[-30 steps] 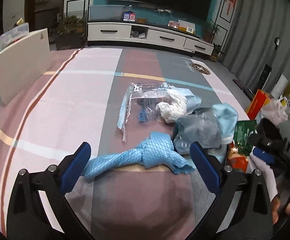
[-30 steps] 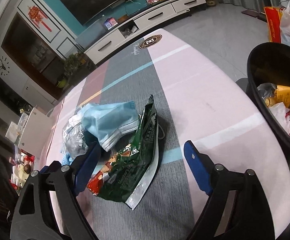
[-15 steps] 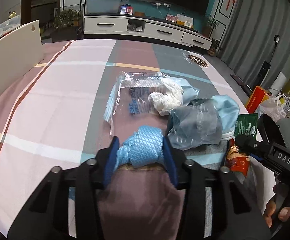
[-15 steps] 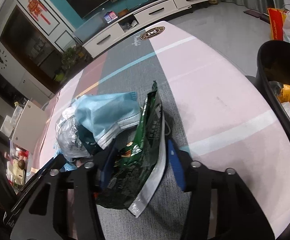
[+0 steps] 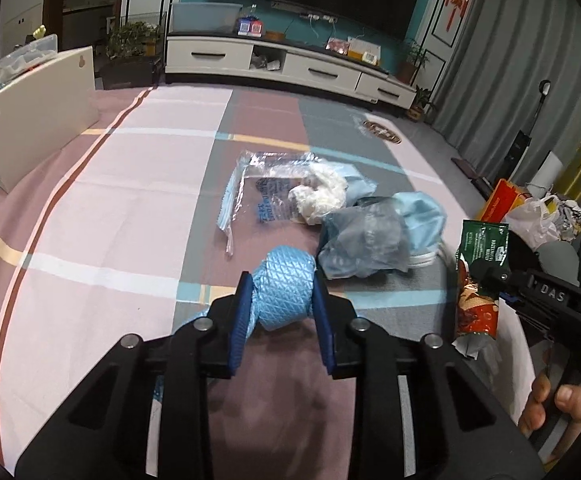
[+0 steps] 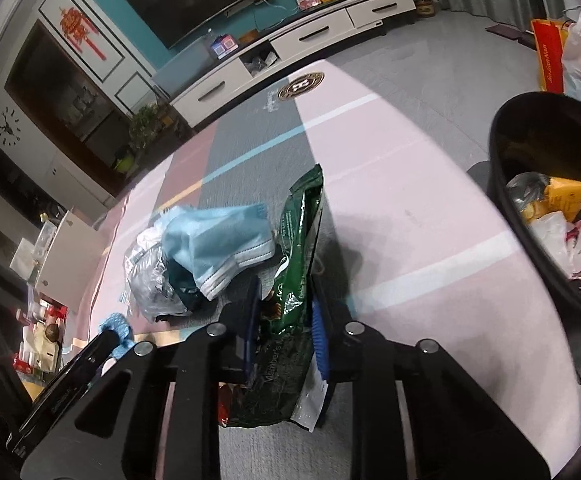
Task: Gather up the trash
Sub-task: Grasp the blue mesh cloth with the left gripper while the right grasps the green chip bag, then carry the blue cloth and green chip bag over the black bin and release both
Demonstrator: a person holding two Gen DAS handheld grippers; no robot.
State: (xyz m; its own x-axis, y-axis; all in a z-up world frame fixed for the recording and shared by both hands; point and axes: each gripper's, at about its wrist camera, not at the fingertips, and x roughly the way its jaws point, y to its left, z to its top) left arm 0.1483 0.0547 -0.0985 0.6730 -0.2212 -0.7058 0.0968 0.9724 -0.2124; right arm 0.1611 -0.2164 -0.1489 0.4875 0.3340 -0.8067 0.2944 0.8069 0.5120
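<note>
On the striped floor mat, at the left of the left wrist view, a white board stands upright at the mat's edge. Nearer the middle, the left gripper has its blue pads pressed on both sides of a knotted blue textured bag; the jaws are narrowly set and closing on it, and a tail of the bag trails out to the left under the gripper. Beyond it, a clear plastic sleeve lies flat, with a crumpled white tissue touching its right side. Just right of these sits a grey crinkled plastic bag with a light blue face mask against it. At the far right of that view, a green snack packet stands on edge in the right gripper, and a hand grips that tool's handle.

From the right wrist view, the face mask and the grey bag lie left of centre. The right gripper is nearly closed, jaws closing, with the green snack packet pinched between its pads, the packet's lower end resting on the mat. Well apart at the right edge, a black trash bin stands beside the mat, with wrappers and white plastic inside.
</note>
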